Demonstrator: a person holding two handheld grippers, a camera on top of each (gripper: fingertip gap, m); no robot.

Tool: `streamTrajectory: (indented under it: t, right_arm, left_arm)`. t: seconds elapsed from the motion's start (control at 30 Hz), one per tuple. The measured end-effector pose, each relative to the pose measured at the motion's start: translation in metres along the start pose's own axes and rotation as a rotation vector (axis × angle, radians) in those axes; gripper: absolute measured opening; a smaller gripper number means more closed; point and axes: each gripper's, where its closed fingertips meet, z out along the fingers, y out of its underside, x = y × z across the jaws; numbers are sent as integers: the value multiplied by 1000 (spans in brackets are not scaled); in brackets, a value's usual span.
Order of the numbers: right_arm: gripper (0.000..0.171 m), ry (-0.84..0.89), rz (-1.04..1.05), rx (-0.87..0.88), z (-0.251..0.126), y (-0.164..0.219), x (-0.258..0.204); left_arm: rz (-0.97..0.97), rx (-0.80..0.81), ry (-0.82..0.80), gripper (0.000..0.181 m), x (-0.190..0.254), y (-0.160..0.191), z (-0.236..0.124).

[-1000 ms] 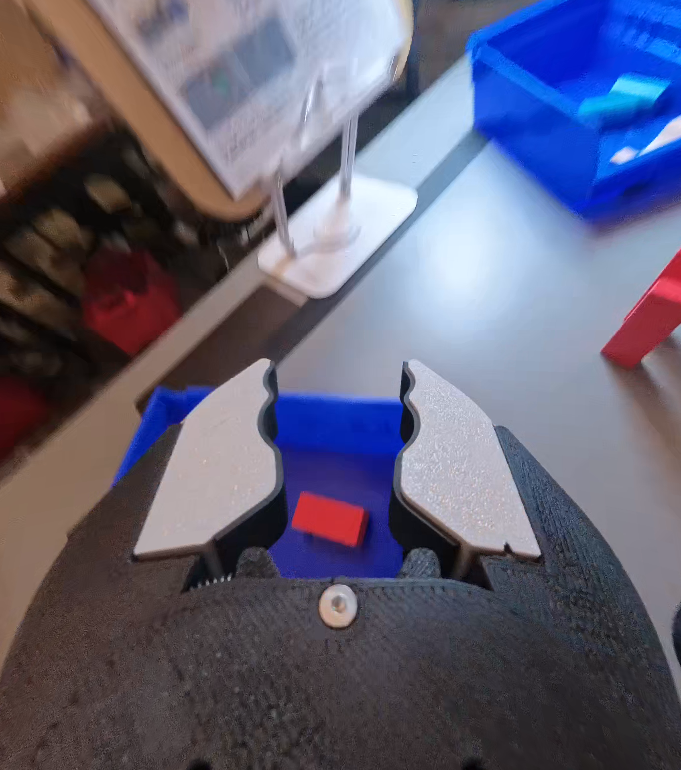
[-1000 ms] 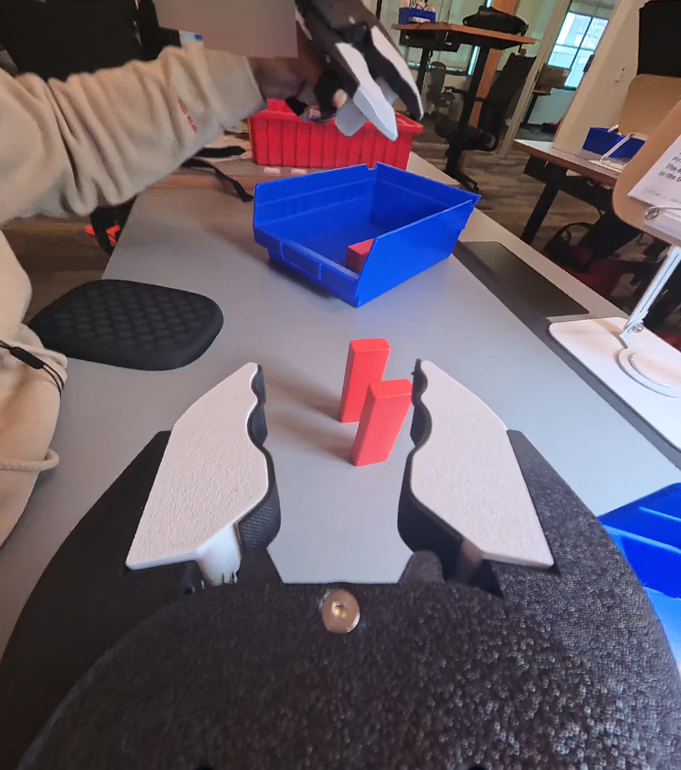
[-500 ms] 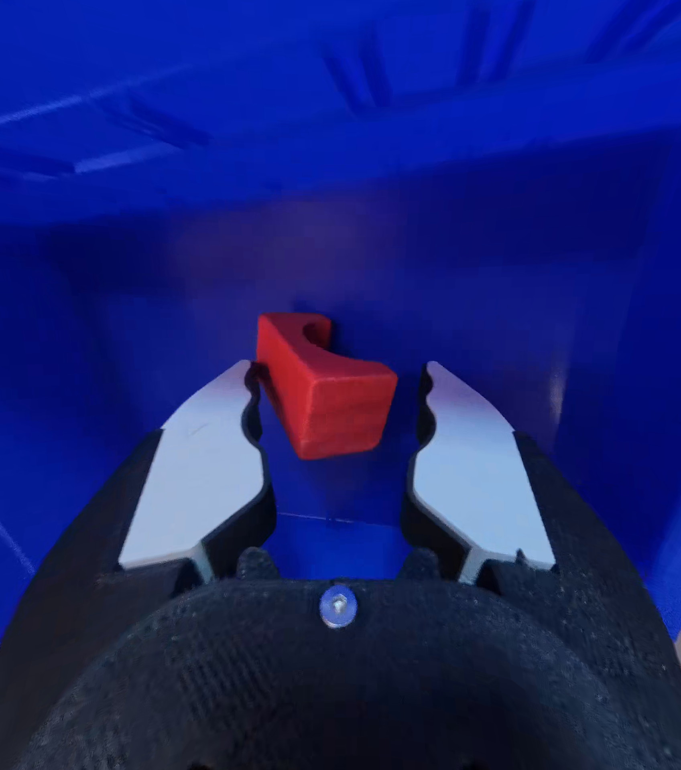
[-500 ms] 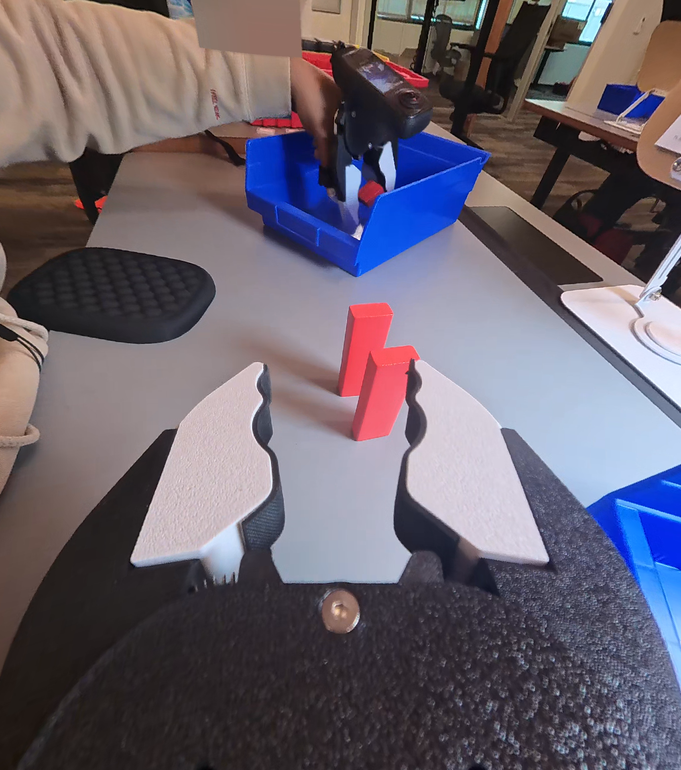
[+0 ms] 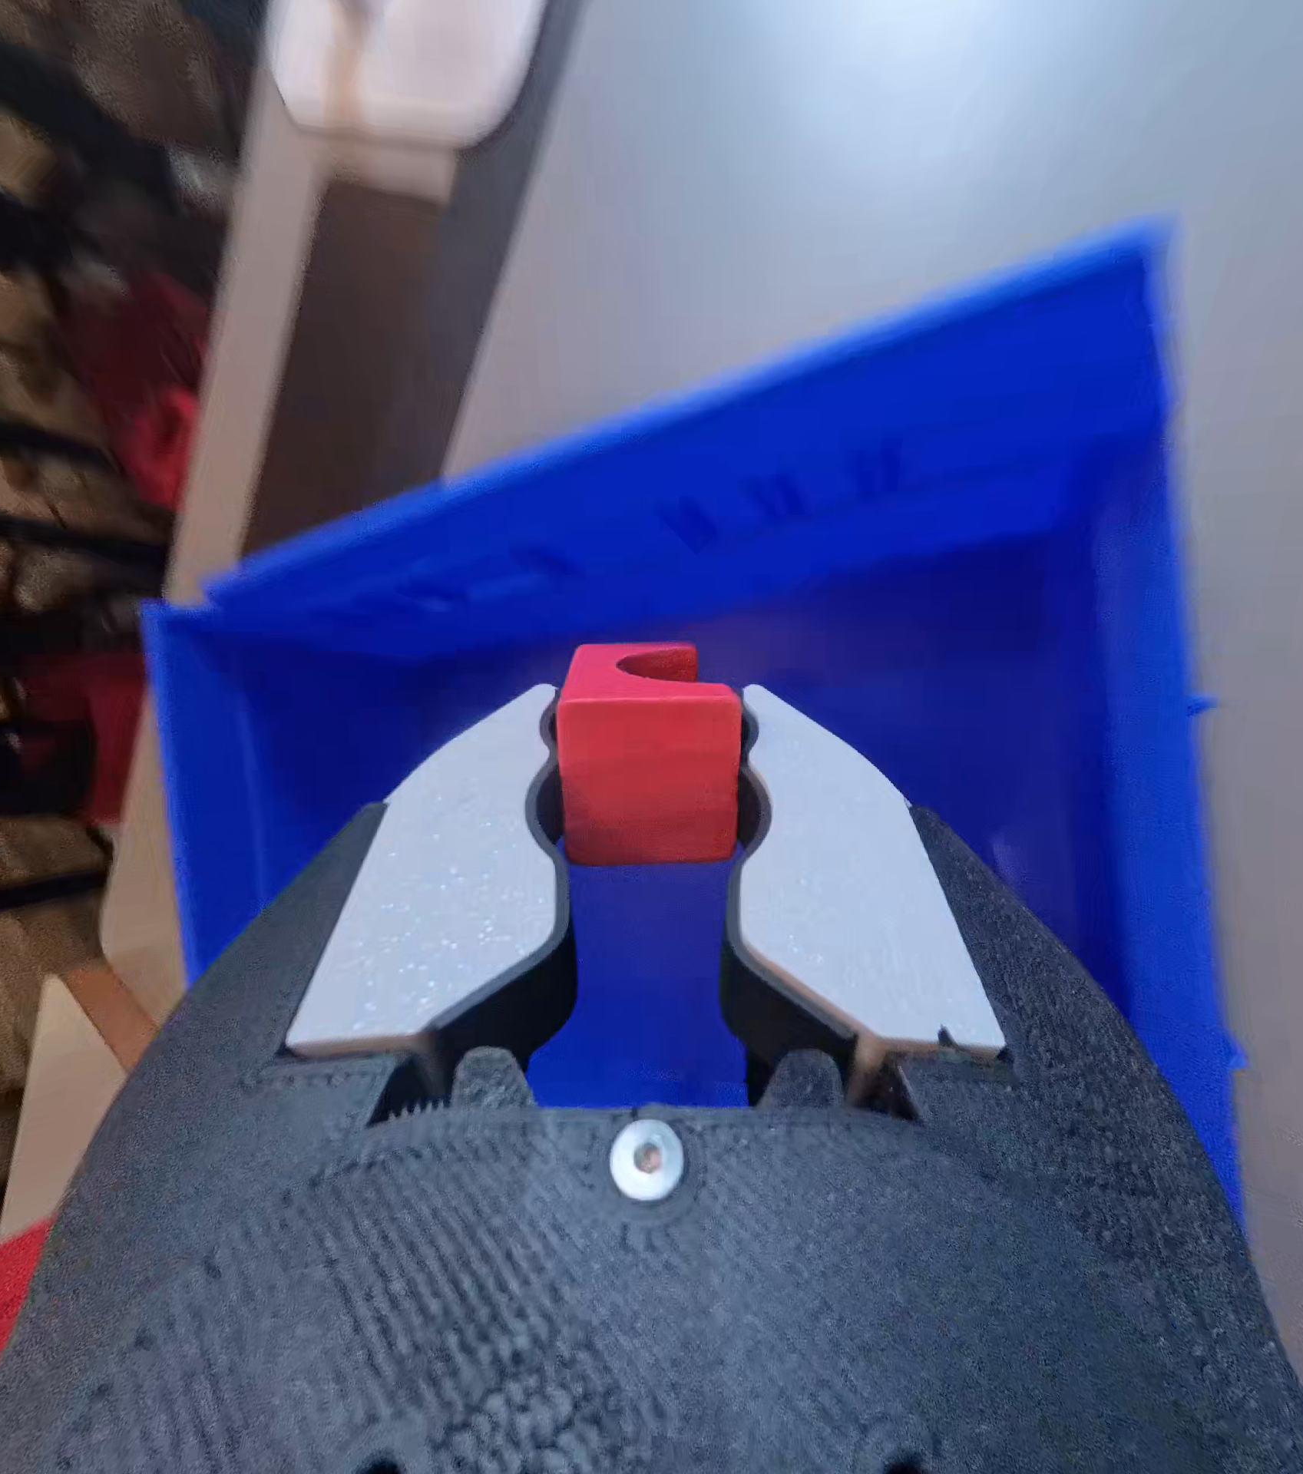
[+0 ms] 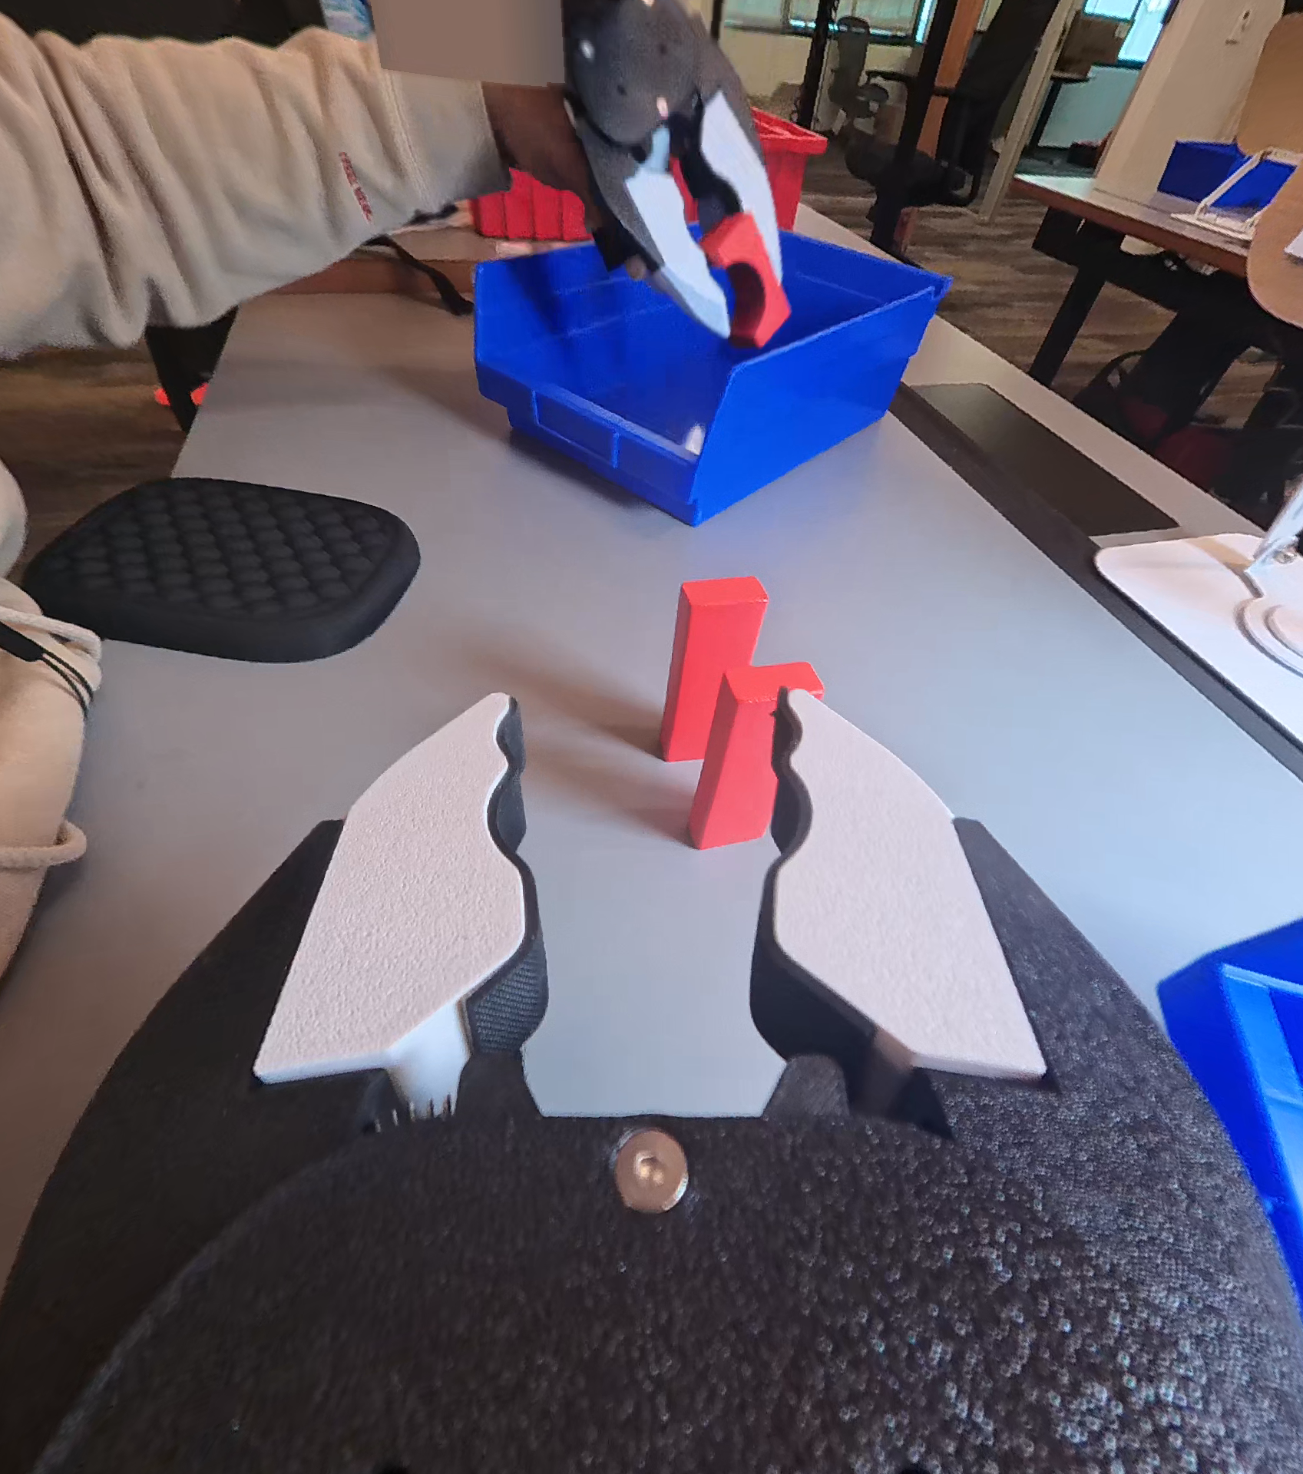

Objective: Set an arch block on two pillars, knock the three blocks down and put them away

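Grey table (image 6: 951,638) in an open office, with a black honeycomb pad (image 6: 225,566) at left, a blue bin (image 6: 712,415) further in, a white stand base (image 6: 1230,606) at right and, dimly, what may be desks and chairs behind. Left gripper (image 5: 648,718) above that bin, jaws pinching the red arch block (image 5: 646,778); right gripper (image 6: 648,710) low over the table, jaws spread and empty. Two red pillars (image 6: 716,670) upright mid-table, near each other, nothing across them: arch lifted but not yet placed, knocking down and putting away all still to do.
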Motion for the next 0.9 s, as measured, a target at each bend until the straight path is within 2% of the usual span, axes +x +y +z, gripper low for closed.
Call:
streamTrajectory:
  t: [0.1,0.2,0.33,0.47,0.67,0.77,0.87,0.9]
  right_arm:
    - [61,-56,23,9,2,-8,-10]
    - [62,-133,-6,-5,4,-23,-27]
    - [57,-303,-92,-91,11,-52,-59]
    - [62,-491,-152,-273,27,-64,-86]
    - [61,-729,-28,-434,40,-61,-111]
    - [36,-784,27,-451,45,-60,-117]
    - [36,-763,81,-430,49,-59,-110]
    - [36,-744,92,-417,50,-58,-106]
  left_arm:
    - [72,331,-18,40,26,-66,-48]
    - [208,608,25,39,91,-122,-86]
    - [391,837,125,39,191,-170,-105]
    - [469,985,161,40,248,-201,-113]
    - [623,1099,20,39,268,-223,-128]
    - [659,1110,-33,40,267,-223,-128]
    - [596,1131,-97,40,255,-220,-128]
    - [532,1150,-94,50,248,-218,-129]
